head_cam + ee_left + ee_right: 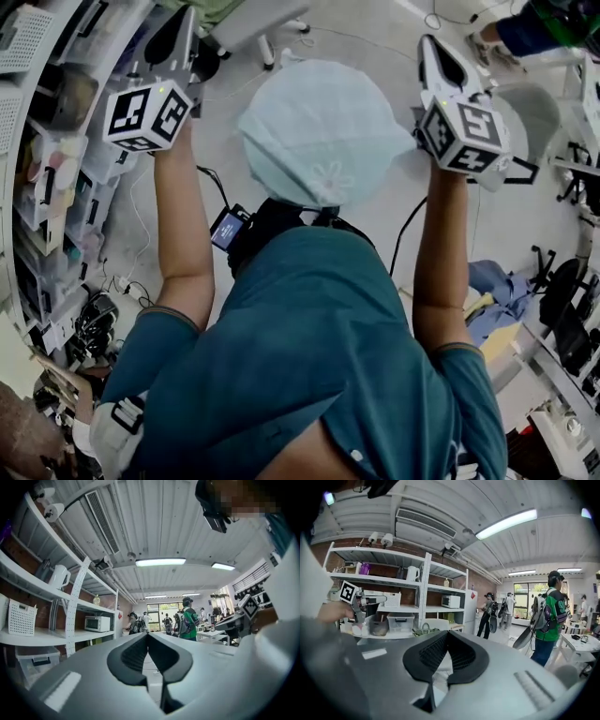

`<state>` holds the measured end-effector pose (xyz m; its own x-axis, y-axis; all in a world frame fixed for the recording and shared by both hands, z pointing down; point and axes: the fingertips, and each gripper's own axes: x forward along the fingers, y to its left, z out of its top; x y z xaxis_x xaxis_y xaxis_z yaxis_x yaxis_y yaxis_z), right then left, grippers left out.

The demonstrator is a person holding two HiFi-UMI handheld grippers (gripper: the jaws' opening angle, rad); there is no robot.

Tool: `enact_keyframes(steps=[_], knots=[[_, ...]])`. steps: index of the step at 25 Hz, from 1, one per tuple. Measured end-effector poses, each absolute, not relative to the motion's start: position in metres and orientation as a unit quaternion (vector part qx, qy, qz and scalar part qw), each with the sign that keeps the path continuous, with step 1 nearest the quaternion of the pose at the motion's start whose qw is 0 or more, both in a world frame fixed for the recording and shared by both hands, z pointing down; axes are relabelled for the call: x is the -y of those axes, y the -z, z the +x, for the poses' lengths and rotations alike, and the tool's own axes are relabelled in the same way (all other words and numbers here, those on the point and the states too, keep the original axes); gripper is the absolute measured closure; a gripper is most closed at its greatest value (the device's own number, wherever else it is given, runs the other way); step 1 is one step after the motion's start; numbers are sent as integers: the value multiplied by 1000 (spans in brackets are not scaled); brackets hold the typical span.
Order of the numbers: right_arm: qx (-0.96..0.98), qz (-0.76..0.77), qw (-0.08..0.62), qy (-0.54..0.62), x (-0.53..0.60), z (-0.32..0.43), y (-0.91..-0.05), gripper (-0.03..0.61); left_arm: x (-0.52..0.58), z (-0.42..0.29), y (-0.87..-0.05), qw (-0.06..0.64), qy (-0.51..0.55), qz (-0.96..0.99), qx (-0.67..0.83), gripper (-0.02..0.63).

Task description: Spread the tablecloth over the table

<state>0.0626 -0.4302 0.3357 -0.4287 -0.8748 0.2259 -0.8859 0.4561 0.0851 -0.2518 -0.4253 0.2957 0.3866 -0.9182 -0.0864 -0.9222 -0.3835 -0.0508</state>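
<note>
Both arms were held up beside the person's capped head. The grey, black-padded left claw (148,634) and its twin, the right claw (447,633), were clenched tip to tip and empty. No tablecloth was gripped, and none was seen spread on a surface. Crumpled blue fabric (495,281) lay low at right; whether it was the tablecloth could not be told. Judged so, spreading remained undone.

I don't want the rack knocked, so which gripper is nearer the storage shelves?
Left. The left gripper is raised close beside the shelves. The right gripper is raised about level with it but farther out into the room, away from them.
</note>
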Motion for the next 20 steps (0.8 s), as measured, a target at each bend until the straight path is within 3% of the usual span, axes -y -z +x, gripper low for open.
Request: enact_keyframes(steps=[9,20], knots=[[873,482,46,65,345,55,-220,568,343,-216,-206,116,-68,-853,-505,614],[877,469,9,106,267,75,-170,569,263,-163,-175,146,-91,-884,-434,614]])
